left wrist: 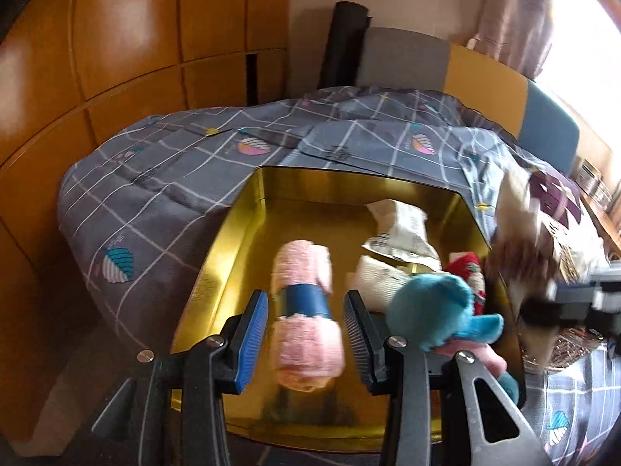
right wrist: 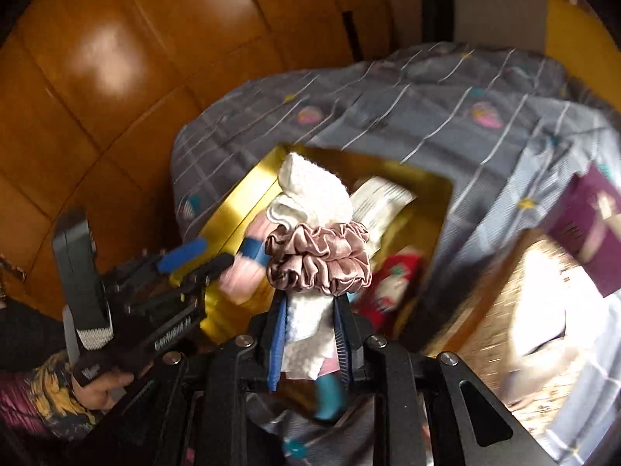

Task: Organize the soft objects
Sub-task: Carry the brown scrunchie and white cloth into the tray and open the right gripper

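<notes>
The gold tin point(left wrist: 233, 240) on the bed already held a pink rolled towel point(left wrist: 306, 322) and several soft toys. The right gripper point(right wrist: 310, 334) was clamped on a white cloth bundle point(right wrist: 310, 194) ringed by a scrunchie point(right wrist: 318, 260), above the tin and not yet placed. The left gripper point(left wrist: 306, 345) hung half-open astride the towel, gripping nothing.

Nothing here can really be read: the white packet point(left wrist: 403, 233) in the gold tin point(left wrist: 233, 240) carries a barcode and fine print too blurred to make out, and the left gripper point(right wrist: 194, 260) bears white lettering on its black body, perhaps a brand, smeared by motion.
</notes>
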`<control>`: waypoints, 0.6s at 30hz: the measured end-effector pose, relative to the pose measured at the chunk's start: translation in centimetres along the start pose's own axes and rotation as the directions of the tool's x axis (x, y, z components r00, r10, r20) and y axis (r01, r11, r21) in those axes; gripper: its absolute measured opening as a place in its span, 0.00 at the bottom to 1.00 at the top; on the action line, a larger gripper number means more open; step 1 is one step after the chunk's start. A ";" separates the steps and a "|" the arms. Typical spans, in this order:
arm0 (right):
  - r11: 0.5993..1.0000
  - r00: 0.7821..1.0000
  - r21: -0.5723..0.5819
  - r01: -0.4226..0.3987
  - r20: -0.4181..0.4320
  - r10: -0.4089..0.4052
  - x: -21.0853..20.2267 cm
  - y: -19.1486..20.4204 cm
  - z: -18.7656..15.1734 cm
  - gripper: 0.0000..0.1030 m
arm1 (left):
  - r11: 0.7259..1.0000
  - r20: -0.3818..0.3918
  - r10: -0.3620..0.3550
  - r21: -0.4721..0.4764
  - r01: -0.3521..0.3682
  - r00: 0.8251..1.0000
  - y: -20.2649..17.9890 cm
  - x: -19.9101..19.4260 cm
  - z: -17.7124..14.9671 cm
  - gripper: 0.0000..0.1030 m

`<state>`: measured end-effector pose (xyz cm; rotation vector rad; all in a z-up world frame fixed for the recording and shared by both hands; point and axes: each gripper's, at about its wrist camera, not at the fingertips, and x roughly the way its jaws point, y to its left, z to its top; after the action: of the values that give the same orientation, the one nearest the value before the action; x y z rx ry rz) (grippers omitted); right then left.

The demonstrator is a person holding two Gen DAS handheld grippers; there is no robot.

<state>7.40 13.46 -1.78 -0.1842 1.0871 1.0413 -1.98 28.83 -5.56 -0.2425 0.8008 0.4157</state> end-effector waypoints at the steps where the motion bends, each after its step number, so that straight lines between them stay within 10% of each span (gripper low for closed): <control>1: 1.000 1.000 0.001 -0.016 -0.013 0.016 0.6 0.4 -0.3 0.22 | 1.000 0.003 0.009 -0.014 -0.009 1.000 0.5 0.0 0.1 0.40; 11: 1.000 0.992 -0.016 -0.016 -0.128 0.014 8.1 3.4 -1.5 0.27 | 0.993 0.022 0.056 -0.107 -0.054 0.998 4.0 -0.3 1.2 0.40; 15: 1.000 0.991 -0.003 0.010 -0.133 -0.010 9.0 3.5 -1.9 0.61 | 0.995 0.024 0.042 -0.091 -0.039 0.999 3.7 -0.4 1.2 0.40; 18: 1.000 0.994 -0.013 0.020 -0.103 -0.021 8.4 3.6 -2.2 0.65 | 0.996 0.021 0.034 -0.081 -0.032 0.999 3.1 -0.5 1.1 0.40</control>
<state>3.83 19.19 -8.36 -0.2607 1.1704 1.0295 -3.00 31.87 -4.58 -0.2997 0.7677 0.4817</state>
